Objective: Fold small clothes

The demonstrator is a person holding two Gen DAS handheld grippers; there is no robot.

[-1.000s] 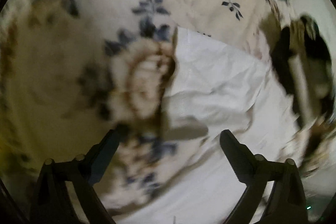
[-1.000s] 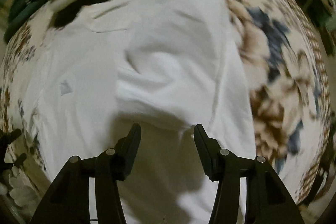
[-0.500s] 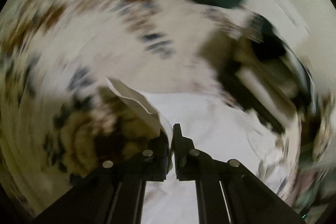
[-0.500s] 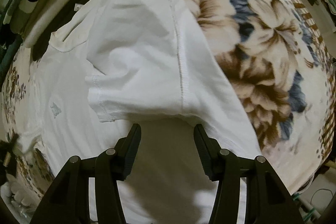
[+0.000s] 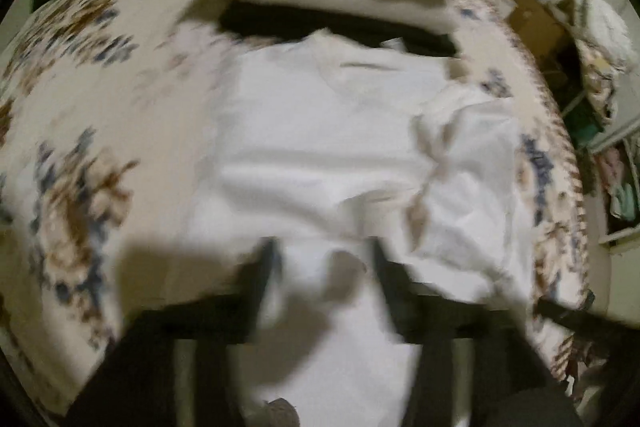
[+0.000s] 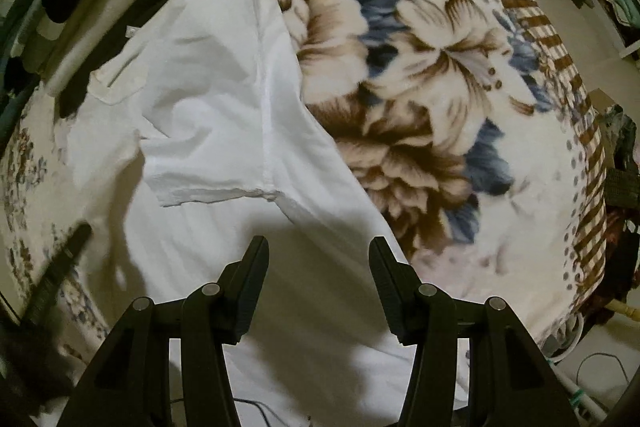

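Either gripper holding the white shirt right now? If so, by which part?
Neither. Left gripper and right gripper are both open above the white shirt, nothing between the fingers.

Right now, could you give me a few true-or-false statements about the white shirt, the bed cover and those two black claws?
1. The white cotton T-shirt lies on a floral fleece blanket. True.
2. The right gripper is clamped on the shirt. False: its jaws stand apart, holding nothing.
3. One short sleeve is folded inward over the shirt's body. True.
4. The left gripper is shut. False: though blurred, its jaws show a gap.
5. The blanket is plain green. False: cream with brown and blue flowers.
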